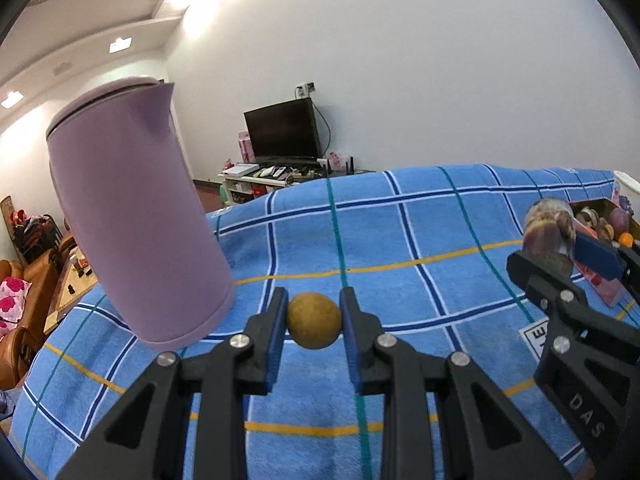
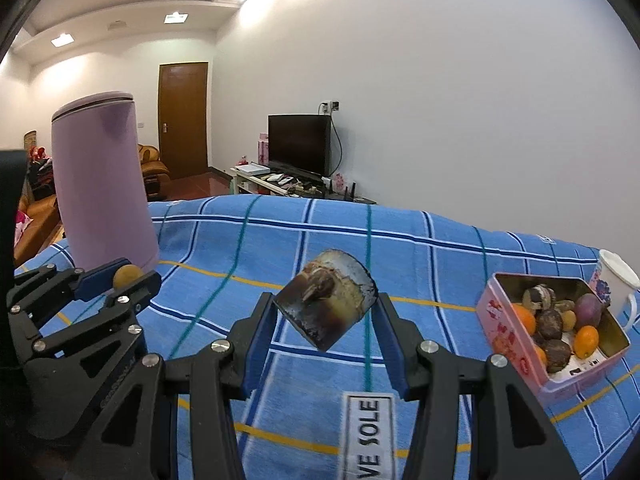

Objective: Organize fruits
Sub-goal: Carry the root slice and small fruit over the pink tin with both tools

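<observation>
I am holding a small round tan fruit [image 1: 314, 320] in the left gripper [image 1: 314, 330], its two blue-padded fingers pinching the fruit from either side above the blue plaid cloth [image 1: 400, 240]. A lilac kettle [image 1: 132, 208] is standing on the cloth at about ten o'clock from that gripper, just beside it. In the right wrist view the right gripper [image 2: 328, 328] is clamping a dark, mottled, drum-shaped piece [image 2: 330, 298] between its fingers, tilted, with a pale flat end facing up; I cannot tell what it is. At three o'clock from it a pink tin [image 2: 516, 336] is sitting on the cloth, holding orange fruits [image 2: 586, 340], a purple fruit [image 2: 590, 306] and several dark brown ones [image 2: 552, 322]. A white mug [image 2: 616, 280] is standing just behind the tin, at about two o'clock. At nine o'clock in this view the left gripper is showing with the tan fruit, close in front of the kettle's base. A white label [image 2: 370, 436] is lying sewn on the cloth at six o'clock.
</observation>
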Demonstrator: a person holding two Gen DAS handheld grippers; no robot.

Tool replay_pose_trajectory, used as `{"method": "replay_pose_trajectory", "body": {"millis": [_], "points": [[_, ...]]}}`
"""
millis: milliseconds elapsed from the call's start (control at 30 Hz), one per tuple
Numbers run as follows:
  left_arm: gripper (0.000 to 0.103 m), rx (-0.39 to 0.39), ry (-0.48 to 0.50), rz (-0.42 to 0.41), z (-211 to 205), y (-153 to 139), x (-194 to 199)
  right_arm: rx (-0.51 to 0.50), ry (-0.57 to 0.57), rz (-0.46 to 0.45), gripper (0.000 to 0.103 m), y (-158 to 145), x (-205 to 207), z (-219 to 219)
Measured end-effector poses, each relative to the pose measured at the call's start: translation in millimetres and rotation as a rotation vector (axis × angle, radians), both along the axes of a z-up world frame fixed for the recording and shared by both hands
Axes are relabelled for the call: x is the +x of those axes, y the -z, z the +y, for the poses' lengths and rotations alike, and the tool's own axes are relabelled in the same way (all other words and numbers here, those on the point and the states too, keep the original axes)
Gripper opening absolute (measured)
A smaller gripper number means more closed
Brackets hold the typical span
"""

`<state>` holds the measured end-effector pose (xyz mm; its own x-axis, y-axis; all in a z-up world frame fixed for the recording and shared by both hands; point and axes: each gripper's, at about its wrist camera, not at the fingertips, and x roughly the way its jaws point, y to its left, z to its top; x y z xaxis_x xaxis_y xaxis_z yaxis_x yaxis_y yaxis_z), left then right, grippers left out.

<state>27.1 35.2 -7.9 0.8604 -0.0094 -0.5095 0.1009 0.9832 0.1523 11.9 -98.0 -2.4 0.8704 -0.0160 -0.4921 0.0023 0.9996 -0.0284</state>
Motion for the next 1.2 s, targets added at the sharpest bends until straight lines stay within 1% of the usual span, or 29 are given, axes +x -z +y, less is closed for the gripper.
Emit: {"method": "replay_pose_trajectory", "body": {"millis": [200,533,833,1200], "points": [[0.028,0.016,0.024,0.007,-17.2,-0.6,-7.6,-0.011,0.016,0.021,0.051,0.7,-5.5,-18.0],[0.028,0.009,0.072,0.028,-52.0,-0.2,-18.3,-0.035,0.042,0.034,0.051,1.3,-14.9,-47.3],[0.028,-0.041,0.107,0.079,-87.0,1.9,-23.6,-0.052,0.065,0.043,0.051,1.7,-26.4,-80.1],[0.028,-0.064,0.161,0.075,-131.1,-0.7,-34.0,-0.049,0.109,0.045,0.051,1.7,-37.8,-122.7]]}}
